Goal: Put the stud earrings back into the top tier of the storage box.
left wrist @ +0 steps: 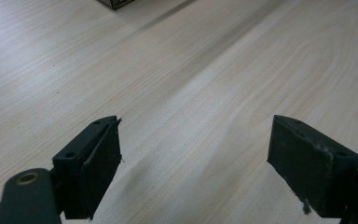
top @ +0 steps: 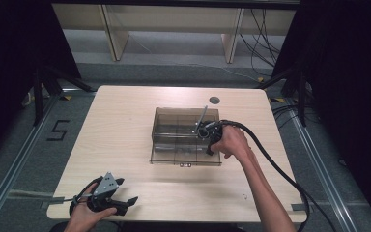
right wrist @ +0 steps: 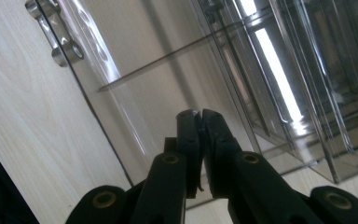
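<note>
Right gripper (top: 211, 139) sat at the right-hand end of the clear smoked plastic box (top: 174, 126), centre of the high view, hand wrapped over it. In the right gripper view the jaws were pressed together with nothing visible between the pads, tips (right wrist: 199, 116) over the box's transparent lid panel (right wrist: 135, 107). Hinge knuckles (right wrist: 60, 42) showed at the upper left of that frame, inner dividers (right wrist: 279, 93) at the upper right.

Left gripper (top: 121, 203) rested at the lower left of the high view, well apart from the box. Its jaws were spread wide over bare table (left wrist: 205, 93), holding nothing.

Judgement: work in hand looked like pushing or closing the lid with shut tips.

Risks:
- Box was unbraced, since the left gripper was nowhere near it. A sideways push could slide or pivot it on the smooth tabletop.
- Closed tips on slick plastic could skate off the panel.
- A thin rod (top: 201, 117) stood tilted in the box near the gripper; whether it was touching could not be told. The cable (top: 270, 159) or knuckles might snag it.
</note>
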Demonstrator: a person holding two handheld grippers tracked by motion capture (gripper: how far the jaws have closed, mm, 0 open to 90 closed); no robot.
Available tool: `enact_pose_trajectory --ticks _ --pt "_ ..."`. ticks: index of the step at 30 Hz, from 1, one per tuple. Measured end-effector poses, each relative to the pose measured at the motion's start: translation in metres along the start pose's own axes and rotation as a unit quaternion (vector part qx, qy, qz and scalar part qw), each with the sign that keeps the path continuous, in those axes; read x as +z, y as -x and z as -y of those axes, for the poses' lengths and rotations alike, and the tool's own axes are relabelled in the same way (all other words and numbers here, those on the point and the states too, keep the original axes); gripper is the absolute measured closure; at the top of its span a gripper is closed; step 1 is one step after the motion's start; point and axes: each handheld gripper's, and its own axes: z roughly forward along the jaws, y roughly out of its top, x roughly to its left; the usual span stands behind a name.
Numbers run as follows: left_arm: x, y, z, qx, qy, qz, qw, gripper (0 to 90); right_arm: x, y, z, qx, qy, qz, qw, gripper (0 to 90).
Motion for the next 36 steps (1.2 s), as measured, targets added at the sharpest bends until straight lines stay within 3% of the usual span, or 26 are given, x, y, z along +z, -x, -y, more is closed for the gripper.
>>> enact_pose_trajectory --ticks 1,3,5,6,7,8,9,10,11,12,14,15,16,19,20,21,24,25,28,29,30,31,32,33,35,36 --pt "-0.001 -0.001 -0.001 0.014 0.003 -0.004 0.9999 16.6 0.004 0.003 -0.002 -0.015 0.0 0.001 0.9999 86.6" --pt "-0.001 0.0 0.0 0.004 0.003 -0.002 1.0 16.6 0.006 0.003 -0.005 -0.017 0.001 0.002 0.9999 86.4" --pt "-0.001 0.001 0.0 0.003 0.004 -0.002 1.0 16.6 0.006 0.001 -0.006 0.0 -0.004 0.003 1.0 86.1" --pt "-0.001 -0.001 -0.001 0.017 0.005 -0.003 0.9998 16.6 0.007 0.002 -0.006 -0.013 -0.002 0.0 0.9999 84.8" --pt "-0.002 0.001 0.0 -0.002 0.006 -0.002 1.0 16.7 0.006 0.0 -0.007 -0.001 0.0 -0.007 1.0 81.7" --pt "-0.002 0.001 0.0 -0.002 0.006 -0.002 1.0 16.7 0.005 -0.001 -0.006 0.004 0.0 0.002 1.0 80.2" --pt "-0.003 -0.001 -0.001 0.019 0.007 -0.01 0.9997 16.8 0.003 0.001 -0.005 -0.004 0.0 0.011 0.9999 79.1" --pt "-0.003 -0.001 -0.001 0.019 0.007 -0.01 0.9997 16.8 0.003 0.001 -0.005 -0.004 0.0 0.011 0.9999 79.1" --pt "-0.003 -0.001 -0.001 0.026 0.002 -0.005 0.9997 16.8 0.0 0.001 -0.003 0.006 0.005 0.012 0.9999 78.3" --pt "-0.003 0.001 0.0 0.005 0.0 -0.003 1.0 16.8 -0.006 0.001 -0.001 -0.004 0.015 0.018 0.9997 76.9" --pt "-0.002 0.0 0.0 0.007 0.002 -0.002 1.0 16.8 -0.01 0.0 0.001 -0.001 0.017 0.02 0.9997 76.4" --pt "-0.002 -0.002 -0.001 0.026 0.003 -0.004 0.9997 16.9 -0.02 -0.003 0.007 -0.001 0.029 0.022 0.9994 75.6" --pt "-0.002 -0.001 -0.001 0.027 0.001 -0.004 0.9996 16.9 -0.02 -0.003 0.007 -0.001 0.029 0.022 0.9994 75.6" --pt "-0.001 0.001 0.0 0.006 0.004 -0.01 0.9999 16.9 -0.04 -0.013 0.022 0.008 0.04 0.03 0.9987 73.8" --pt "-0.002 -0.002 -0.002 0.034 0.006 -0.011 0.9994 16.8 -0.044 -0.015 0.027 0.002 0.046 0.027 0.9986 73.4" --pt "-0.001 0.003 -0.001 0.005 0.008 -0.002 1.0 16.8 -0.048 -0.017 0.032 0.002 0.05 0.028 0.9983 73.0" --pt "-0.002 0.002 -0.001 0.011 0.006 -0.002 0.9999 16.8 -0.054 -0.022 0.044 0.013 0.052 0.037 0.9979 71.8" --pt "-0.002 0.001 -0.001 0.014 0.007 -0.002 0.9999 16.8 -0.057 -0.027 0.058 0.014 0.064 0.036 0.9972 71.4" --pt "-0.001 -0.001 -0.001 0.02 0.005 -0.006 0.9998 16.7 -0.056 -0.031 0.071 0.01 0.076 0.035 0.9965 71.2" --pt "-0.001 -0.001 -0.002 0.018 -0.002 -0.009 0.9998 16.7 -0.052 -0.037 0.085 0.014 0.079 0.037 0.9961 71.1" --pt "0.001 0.002 -0.001 -0.001 0.009 -0.007 0.9999 16.7 -0.052 -0.037 0.085 0.014 0.079 0.037 0.9961 71.1" --pt "0.001 0.002 -0.001 0.006 -0.003 -0.005 1.0 16.7 -0.045 -0.039 0.099 0.01 0.085 0.032 0.9958 71.0" --pt "0.001 0.002 -0.001 0.006 -0.003 -0.005 1.0 16.7 -0.045 -0.039 0.099 0.01 0.085 0.032 0.9958 71.0" --pt "0.002 0.004 -0.001 -0.006 0.006 -0.004 1.0 16.7 -0.041 -0.041 0.106 0.019 0.073 0.038 0.9964 70.8" --pt "-0.001 0.001 -0.001 0.011 -0.002 -0.013 0.9998 16.7 -0.034 -0.043 0.125 0.026 0.074 0.039 0.9961 70.9" --pt "0.0 0.003 -0.001 -0.003 0.002 -0.015 0.9999 16.7 -0.032 -0.044 0.132 0.039 0.075 0.039 0.9957 71.0"
